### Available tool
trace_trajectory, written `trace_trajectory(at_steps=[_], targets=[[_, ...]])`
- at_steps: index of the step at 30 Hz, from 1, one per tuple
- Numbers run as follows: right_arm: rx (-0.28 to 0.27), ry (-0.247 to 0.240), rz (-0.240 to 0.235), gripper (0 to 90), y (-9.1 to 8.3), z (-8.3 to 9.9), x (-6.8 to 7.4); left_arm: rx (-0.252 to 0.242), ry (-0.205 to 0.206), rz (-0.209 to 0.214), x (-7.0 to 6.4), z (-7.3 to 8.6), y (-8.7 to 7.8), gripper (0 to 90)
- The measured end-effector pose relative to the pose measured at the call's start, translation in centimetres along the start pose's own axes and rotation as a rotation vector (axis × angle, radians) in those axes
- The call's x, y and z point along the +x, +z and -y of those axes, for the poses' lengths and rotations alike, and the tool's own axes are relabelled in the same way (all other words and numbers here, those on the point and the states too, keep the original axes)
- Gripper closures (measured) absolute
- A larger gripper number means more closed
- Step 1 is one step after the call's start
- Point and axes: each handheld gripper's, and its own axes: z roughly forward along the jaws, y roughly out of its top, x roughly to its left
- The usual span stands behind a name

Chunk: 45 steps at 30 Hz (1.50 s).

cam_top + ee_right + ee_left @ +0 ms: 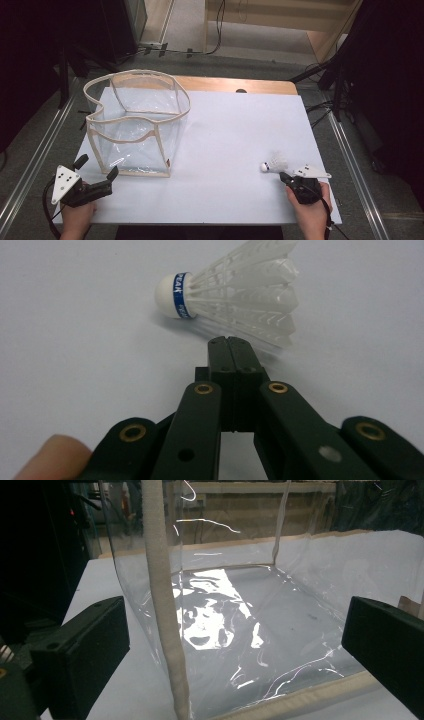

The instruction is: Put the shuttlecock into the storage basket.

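R gripper (231, 347) closed by shuttlecock (235, 292), L gripper (97, 172) wide

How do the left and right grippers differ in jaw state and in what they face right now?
The left gripper has its jaws wide apart; the right gripper has them pressed together. The left faces the clear bag; the right points at the shuttlecock lying on its side. Both hold nothing and sit low at the white table's near edge.
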Motion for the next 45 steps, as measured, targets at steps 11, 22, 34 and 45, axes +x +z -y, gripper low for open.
trace_trajectory(at_steps=[11, 22, 34, 45], targets=[[0.008, 0.003, -0.007, 87.8, 0.7, -1.5, -1.0, 0.000, 0.000, -0.002, -0.1, 0.0, -0.1, 0.0], [0.021, -0.015, -0.033, 87.8, 2.3, -3.2, -1.3, 0.003, 0.010, -0.005, -0.1, 0.0, -0.1, 0.0], [0.033, -0.011, -0.060, 87.8, 4.6, -6.0, -1.2, -0.005, 0.011, 0.005, -0.2, 0.1, -0.1, 0.0], [0.050, -0.046, -0.076, 87.8, 6.3, -7.9, -0.3, -0.002, 0.018, 0.002, -0.3, 0.1, -0.1, 0.0]])
